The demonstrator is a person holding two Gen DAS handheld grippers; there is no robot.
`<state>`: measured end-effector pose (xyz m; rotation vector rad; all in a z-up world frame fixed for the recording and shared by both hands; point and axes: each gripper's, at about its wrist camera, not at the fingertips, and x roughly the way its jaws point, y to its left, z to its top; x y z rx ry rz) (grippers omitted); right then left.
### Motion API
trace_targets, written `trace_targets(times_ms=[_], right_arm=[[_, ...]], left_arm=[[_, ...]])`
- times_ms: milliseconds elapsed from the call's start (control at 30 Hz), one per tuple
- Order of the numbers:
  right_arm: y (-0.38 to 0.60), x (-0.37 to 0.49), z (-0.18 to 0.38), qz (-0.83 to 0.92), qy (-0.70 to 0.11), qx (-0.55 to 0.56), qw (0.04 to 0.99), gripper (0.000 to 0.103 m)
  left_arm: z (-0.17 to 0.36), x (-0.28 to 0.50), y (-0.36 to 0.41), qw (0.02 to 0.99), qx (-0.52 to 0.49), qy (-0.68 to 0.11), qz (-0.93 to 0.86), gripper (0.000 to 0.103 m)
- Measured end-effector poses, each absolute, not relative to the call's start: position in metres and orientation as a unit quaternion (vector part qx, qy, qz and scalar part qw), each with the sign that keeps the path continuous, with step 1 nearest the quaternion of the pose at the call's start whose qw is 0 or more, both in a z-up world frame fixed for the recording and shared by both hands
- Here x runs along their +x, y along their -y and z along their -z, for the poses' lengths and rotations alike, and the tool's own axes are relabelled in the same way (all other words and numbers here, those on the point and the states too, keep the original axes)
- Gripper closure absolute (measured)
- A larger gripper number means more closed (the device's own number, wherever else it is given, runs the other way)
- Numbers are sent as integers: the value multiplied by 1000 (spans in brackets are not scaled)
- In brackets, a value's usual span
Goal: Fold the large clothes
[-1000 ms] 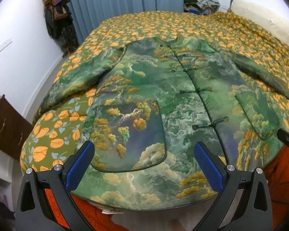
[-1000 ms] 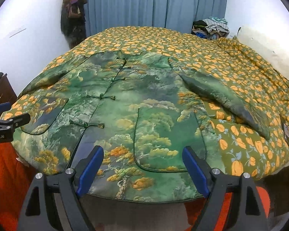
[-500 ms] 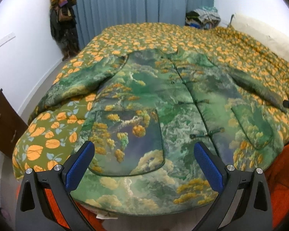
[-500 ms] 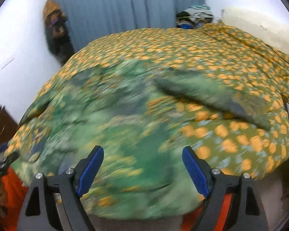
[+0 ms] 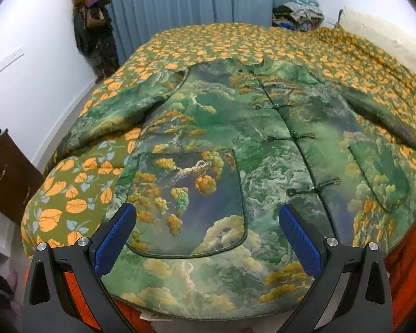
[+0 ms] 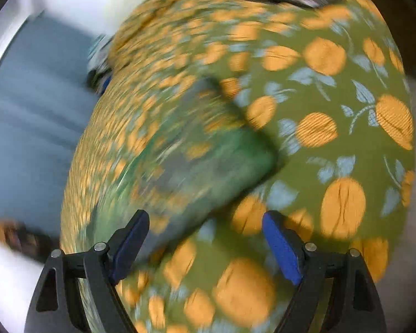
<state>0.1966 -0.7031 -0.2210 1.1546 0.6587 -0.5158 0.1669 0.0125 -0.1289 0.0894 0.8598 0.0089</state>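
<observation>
Bed (image 5: pixel 77 194) with jacket (image 5: pixel 235 144) spread flat; right hand-held gripper (image 6: pixel 205 238), wide open and empty, has swung to the sleeve (image 6: pixel 222 152) just ahead, starting the first fold.

No text, label, brand or number can be read in either view. The small white tag (image 5: pixel 149 315) under the jacket hem, below the left claw, is too small.

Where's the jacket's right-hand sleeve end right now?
In the blurred right wrist view the sleeve end lies on the orange-leaf bedspread, just ahead of the open right gripper, nearer its left jaw.
</observation>
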Motion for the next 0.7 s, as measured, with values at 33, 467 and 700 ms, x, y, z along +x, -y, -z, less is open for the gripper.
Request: trace_targets(times_ms=[33,467,700], right_arm=[[707,198,224,238,-291,538,755,26],[566,244,67,107,-284,230,925,93],[378,254,31,-54,-298,72,950,93]], left_arm=[[130,167,-13,908,44,-417,-6,1],[131,165,-23,913,18,-408,-1,1],[129,150,-35,917,-5,-398,7,1]])
